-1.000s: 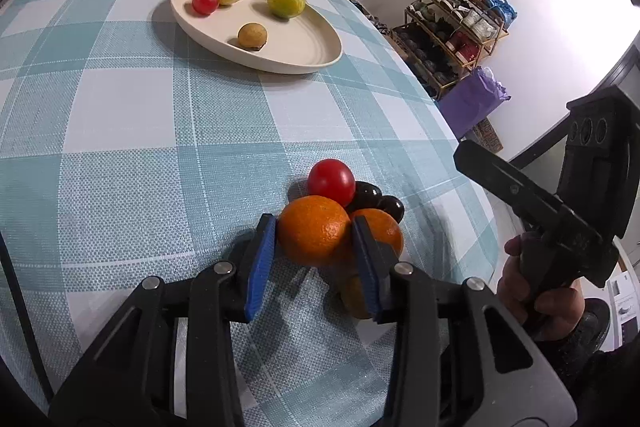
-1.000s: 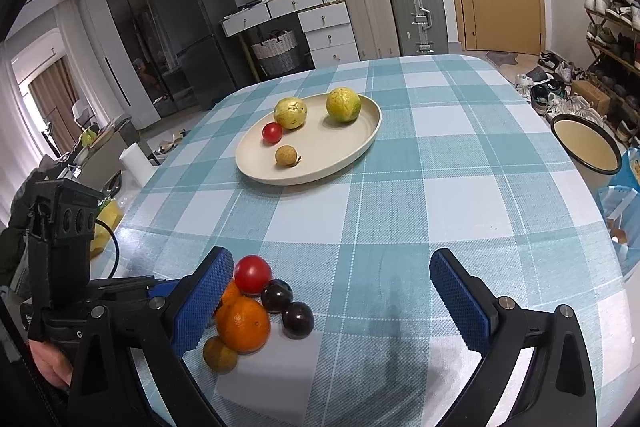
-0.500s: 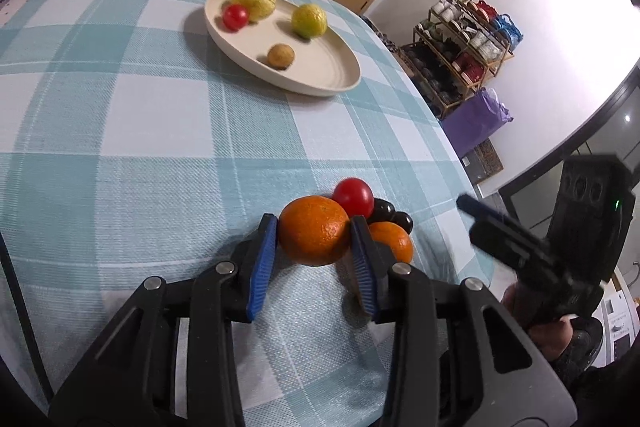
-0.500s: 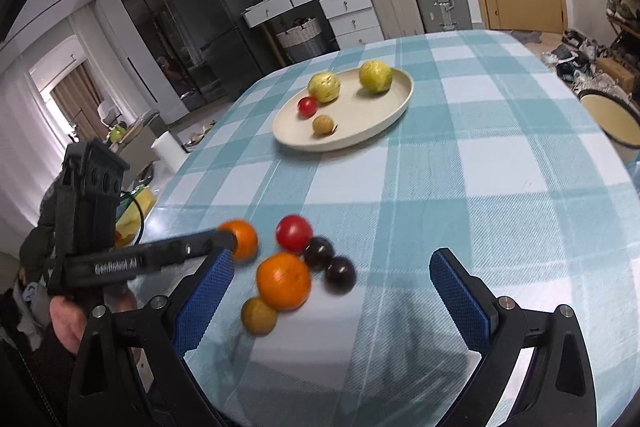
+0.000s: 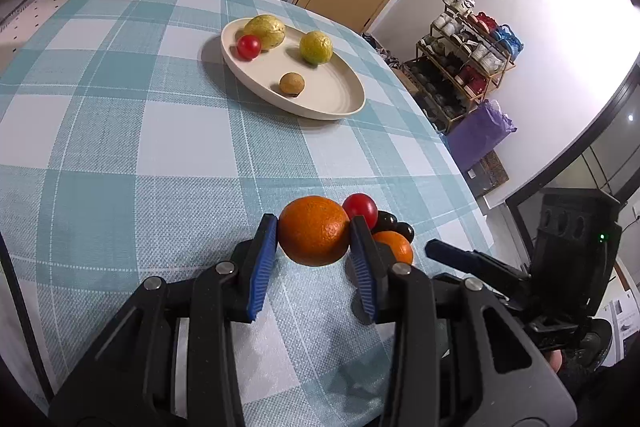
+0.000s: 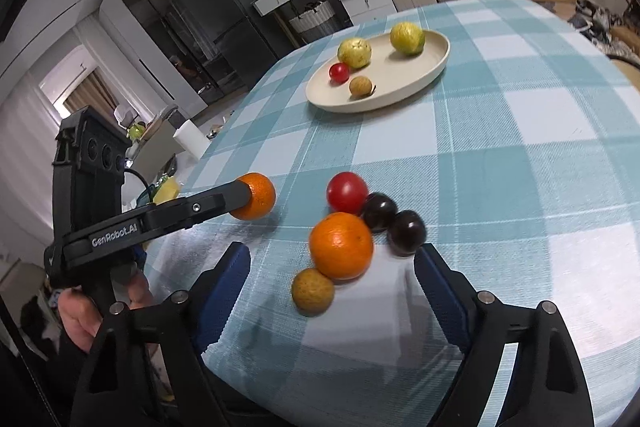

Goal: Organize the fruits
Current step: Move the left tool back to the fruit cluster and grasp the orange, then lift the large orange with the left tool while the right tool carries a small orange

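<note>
The left gripper (image 5: 314, 251) is gripping a round, dimpled, bright orange (image 5: 314, 231); the right gripper (image 6: 332, 277) is gaping wide, holding nothing.

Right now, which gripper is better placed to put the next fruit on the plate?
Left. The left gripper is already shut on an orange, lifted off the tablecloth and facing the plate. The right gripper is open and empty, low over the remaining pile.

A table (image 6: 520, 131) in teal-and-white check carries a cream plate (image 6: 400, 95) at the far side and, near, 5 loose fruits (image 6: 341, 246) clustered together.
</note>
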Action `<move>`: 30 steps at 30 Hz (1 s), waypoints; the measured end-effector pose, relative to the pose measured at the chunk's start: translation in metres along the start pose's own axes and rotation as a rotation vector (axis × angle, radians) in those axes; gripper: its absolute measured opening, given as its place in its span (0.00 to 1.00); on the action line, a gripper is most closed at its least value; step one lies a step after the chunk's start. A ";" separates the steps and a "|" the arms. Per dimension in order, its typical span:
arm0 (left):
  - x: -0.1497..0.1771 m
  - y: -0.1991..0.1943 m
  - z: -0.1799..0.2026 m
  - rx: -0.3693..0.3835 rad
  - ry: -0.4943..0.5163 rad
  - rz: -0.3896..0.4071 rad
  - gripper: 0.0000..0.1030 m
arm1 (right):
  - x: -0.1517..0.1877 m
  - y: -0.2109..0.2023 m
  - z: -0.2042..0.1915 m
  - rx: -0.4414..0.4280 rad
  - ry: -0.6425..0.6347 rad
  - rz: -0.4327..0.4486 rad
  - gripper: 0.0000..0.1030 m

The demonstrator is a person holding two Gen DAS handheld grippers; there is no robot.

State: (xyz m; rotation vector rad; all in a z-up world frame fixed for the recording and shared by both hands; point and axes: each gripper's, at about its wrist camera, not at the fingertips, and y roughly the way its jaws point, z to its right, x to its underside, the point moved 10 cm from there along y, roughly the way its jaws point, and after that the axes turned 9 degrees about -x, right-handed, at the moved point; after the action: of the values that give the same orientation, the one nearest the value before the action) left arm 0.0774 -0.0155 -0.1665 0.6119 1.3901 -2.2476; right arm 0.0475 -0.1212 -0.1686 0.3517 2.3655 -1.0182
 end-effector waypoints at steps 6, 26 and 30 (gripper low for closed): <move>0.003 -0.001 -0.006 0.005 -0.009 0.003 0.33 | 0.001 0.013 -0.003 0.026 -0.008 -0.021 0.73; -0.003 -0.004 -0.013 0.008 -0.017 0.013 0.33 | -0.007 0.020 -0.001 0.078 -0.066 -0.013 0.36; -0.010 -0.007 -0.013 0.000 -0.015 0.022 0.33 | -0.015 0.014 -0.006 0.049 -0.073 0.015 0.36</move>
State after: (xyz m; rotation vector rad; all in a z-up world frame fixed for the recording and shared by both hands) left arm 0.0835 0.0007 -0.1611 0.6062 1.3692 -2.2306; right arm 0.0634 -0.1076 -0.1654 0.3447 2.2733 -1.0653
